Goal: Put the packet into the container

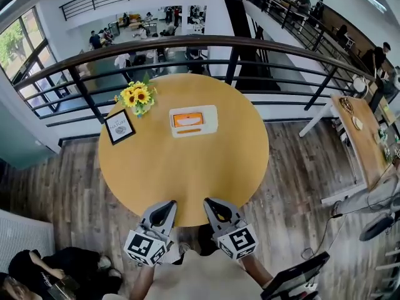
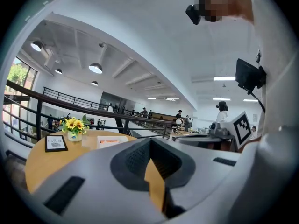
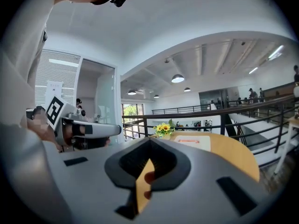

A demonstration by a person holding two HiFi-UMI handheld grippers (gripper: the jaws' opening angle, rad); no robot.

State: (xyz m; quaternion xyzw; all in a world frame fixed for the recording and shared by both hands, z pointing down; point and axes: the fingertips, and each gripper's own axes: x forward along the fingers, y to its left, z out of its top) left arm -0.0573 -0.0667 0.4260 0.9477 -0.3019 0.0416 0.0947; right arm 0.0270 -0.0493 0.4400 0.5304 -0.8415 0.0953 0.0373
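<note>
An orange packet (image 1: 188, 119) lies inside a white rectangular container (image 1: 210, 114) on the far half of a round wooden table (image 1: 187, 167). At the table's near edge my left gripper (image 1: 167, 205) and right gripper (image 1: 210, 203) sit side by side, both pointing at the container from well short of it. Both are shut with nothing between the jaws. The left gripper view shows the container (image 2: 103, 145) small and far off beyond the shut left gripper (image 2: 150, 142). In the right gripper view the container (image 3: 198, 146) lies ahead, right of the right gripper (image 3: 149, 141).
A pot of sunflowers (image 1: 137, 97) and a black-framed card (image 1: 119, 127) stand at the table's far left. A dark metal railing (image 1: 206, 42) curves behind the table, with a drop to a lower floor beyond. Wooden floor surrounds the table; another desk (image 1: 359, 136) is to the right.
</note>
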